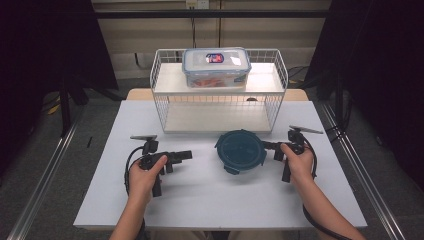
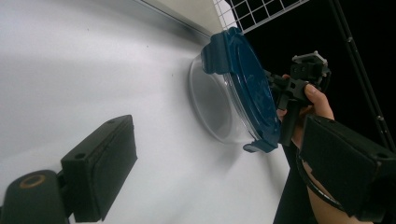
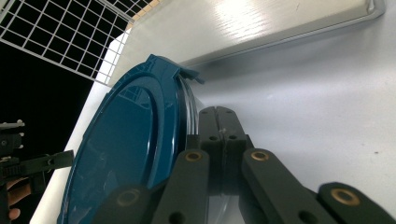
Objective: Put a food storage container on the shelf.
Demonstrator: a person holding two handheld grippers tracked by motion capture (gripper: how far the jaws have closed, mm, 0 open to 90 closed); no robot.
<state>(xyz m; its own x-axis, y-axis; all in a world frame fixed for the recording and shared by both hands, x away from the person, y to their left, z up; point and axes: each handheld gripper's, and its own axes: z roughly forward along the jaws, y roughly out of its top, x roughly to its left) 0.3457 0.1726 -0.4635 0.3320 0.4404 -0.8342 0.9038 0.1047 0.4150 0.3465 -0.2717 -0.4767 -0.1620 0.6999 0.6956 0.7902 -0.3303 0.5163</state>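
A round clear container with a dark teal clip-on lid (image 1: 239, 150) (image 2: 252, 88) (image 3: 126, 149) stands on the white table (image 1: 200, 200), just in front of the wire shelf. My right gripper (image 1: 267, 146) (image 3: 217, 121) lies level at the container's right side. Its jaws are shut pad against pad, and their tips rest against the clear wall under the lid's rim. My left gripper (image 1: 187, 155) (image 2: 219, 158) lies level to the left of the container and points at it across a gap. Those jaws stand wide open with nothing between them.
A white wire shelf (image 1: 157, 95) (image 2: 252, 11) (image 3: 60, 37) stands at the back of the table. On its top level sits a rectangular clear box with a labelled lid (image 1: 216, 67) and orange contents. Dark curtains flank the table.
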